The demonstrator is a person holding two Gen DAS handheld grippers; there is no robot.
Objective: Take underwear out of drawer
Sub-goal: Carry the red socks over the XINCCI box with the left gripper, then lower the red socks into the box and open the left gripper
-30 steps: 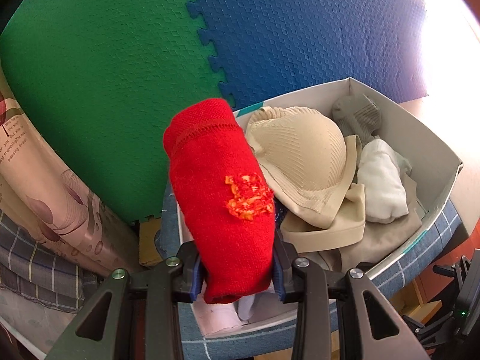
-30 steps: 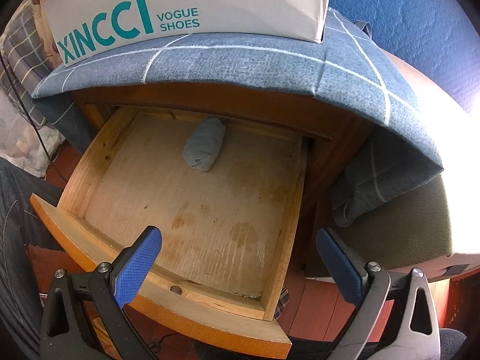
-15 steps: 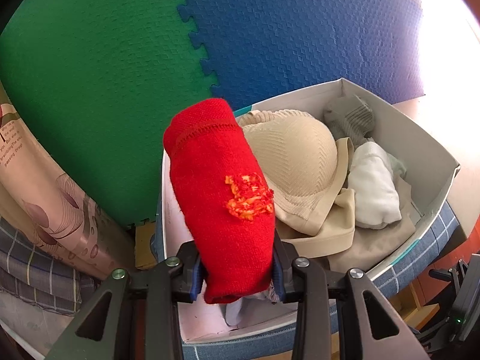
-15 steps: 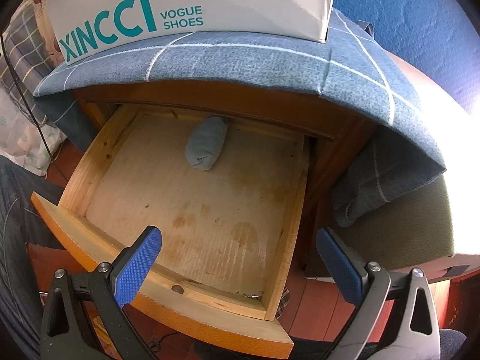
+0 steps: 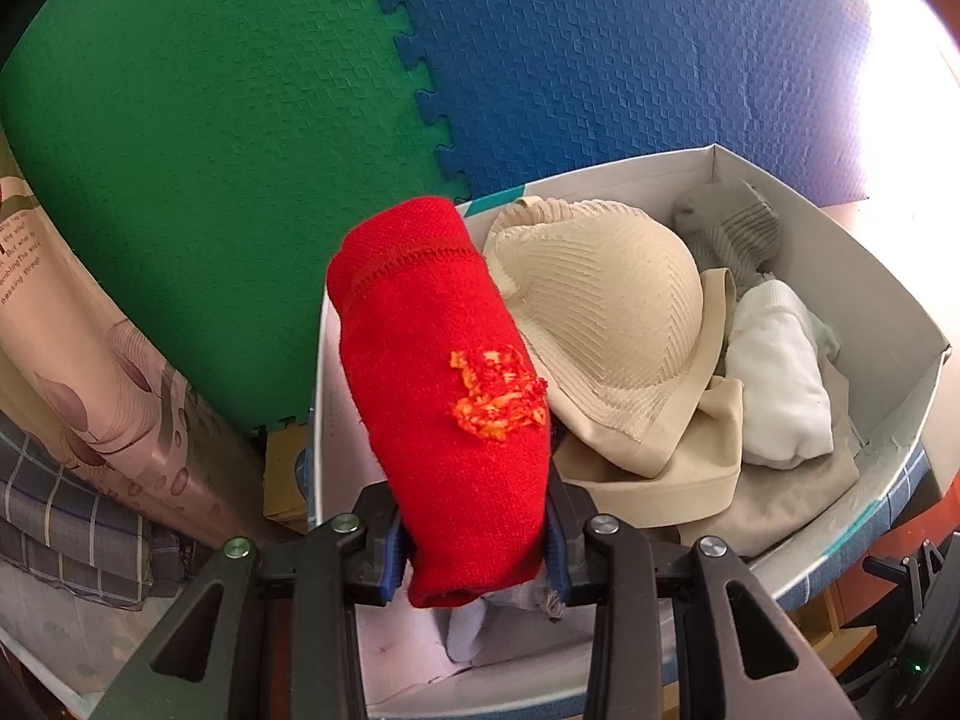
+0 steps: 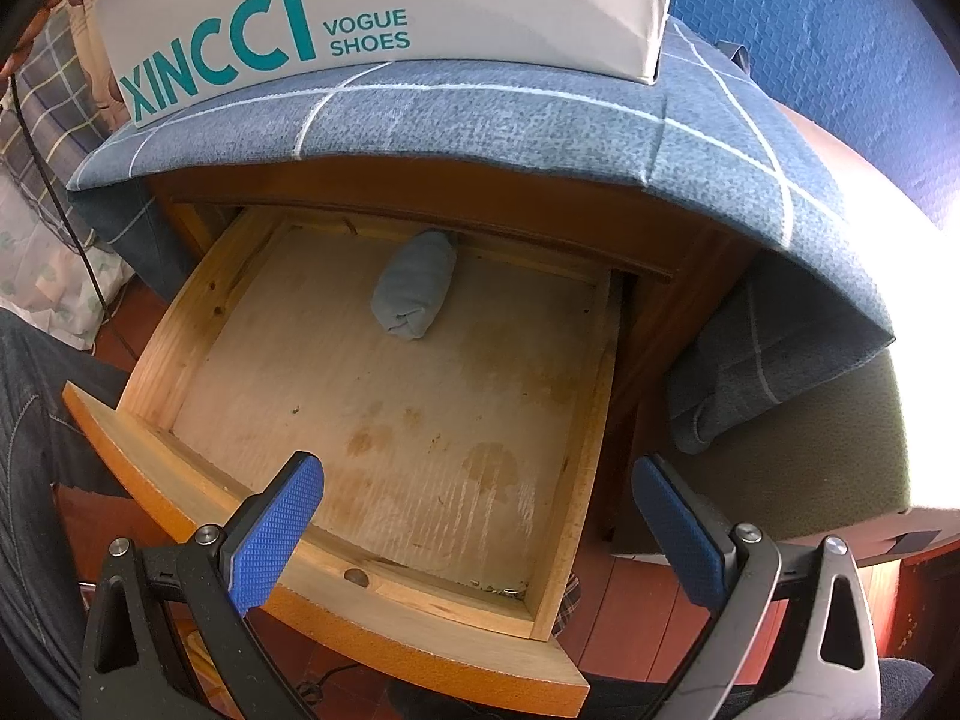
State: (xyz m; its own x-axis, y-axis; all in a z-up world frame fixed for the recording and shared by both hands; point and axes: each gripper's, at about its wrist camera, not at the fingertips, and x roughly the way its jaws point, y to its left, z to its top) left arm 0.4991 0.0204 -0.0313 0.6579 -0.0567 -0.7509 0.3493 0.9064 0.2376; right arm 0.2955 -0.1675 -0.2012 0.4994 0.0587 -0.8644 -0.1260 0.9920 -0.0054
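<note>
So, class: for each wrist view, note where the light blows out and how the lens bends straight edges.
Left wrist view: glare whitens the upper right corner beyond the white box; the foam mats bow; the red garment is sharp. Right wrist view: glare washes out the right edge; the drawer sides curve; corners darken.

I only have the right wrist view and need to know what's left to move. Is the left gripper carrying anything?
Observer: Yes, the left gripper is shut on a rolled red garment.
Operator: Where is it holding that?
Observer: Over the near left corner of an open white box.
Operator: What's in the box?
Observer: A beige bra, a white roll and a grey piece.
</note>
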